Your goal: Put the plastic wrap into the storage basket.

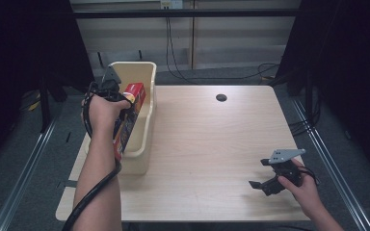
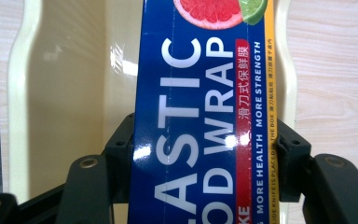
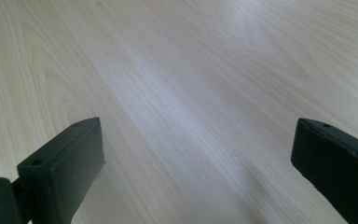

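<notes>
Nearest, right gripper in person's hand low over bare wood at table's near right corner: jaws spread wide, nothing between them, wood grain alone beyond them in right gripper view. Farther, at table's left edge, left gripper clamped on blue plastic wrap box, pads pressing both long sides. Box tilted, held over cream bin, red end farthest from camera, above bin's far half
</notes>
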The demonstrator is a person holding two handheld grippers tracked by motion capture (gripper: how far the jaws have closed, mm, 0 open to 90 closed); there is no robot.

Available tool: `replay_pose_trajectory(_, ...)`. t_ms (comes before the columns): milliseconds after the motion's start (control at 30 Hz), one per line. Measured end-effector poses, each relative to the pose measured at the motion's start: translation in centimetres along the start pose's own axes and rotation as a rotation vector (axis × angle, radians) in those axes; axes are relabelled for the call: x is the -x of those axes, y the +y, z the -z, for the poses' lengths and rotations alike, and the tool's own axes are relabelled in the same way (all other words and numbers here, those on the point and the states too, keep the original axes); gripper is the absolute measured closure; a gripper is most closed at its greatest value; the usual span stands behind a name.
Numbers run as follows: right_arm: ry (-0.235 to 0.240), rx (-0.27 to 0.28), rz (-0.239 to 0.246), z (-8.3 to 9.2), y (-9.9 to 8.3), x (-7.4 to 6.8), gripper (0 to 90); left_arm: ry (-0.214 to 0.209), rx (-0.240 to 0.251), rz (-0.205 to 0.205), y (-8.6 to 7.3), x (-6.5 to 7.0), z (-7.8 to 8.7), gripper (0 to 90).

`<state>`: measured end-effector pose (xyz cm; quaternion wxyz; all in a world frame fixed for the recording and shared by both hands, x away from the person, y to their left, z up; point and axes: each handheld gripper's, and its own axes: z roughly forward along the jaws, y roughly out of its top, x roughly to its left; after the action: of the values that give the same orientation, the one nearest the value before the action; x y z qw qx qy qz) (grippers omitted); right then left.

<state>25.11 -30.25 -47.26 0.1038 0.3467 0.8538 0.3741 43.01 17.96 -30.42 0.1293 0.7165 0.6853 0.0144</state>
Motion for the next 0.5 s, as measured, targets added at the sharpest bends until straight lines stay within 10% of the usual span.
replay_pose_trajectory(500,-0.006,0.0,0.001,0.04,-0.03,0.0,2.6,-0.005,-0.015,0.015,-0.17,-0.2,-0.63,40.2)
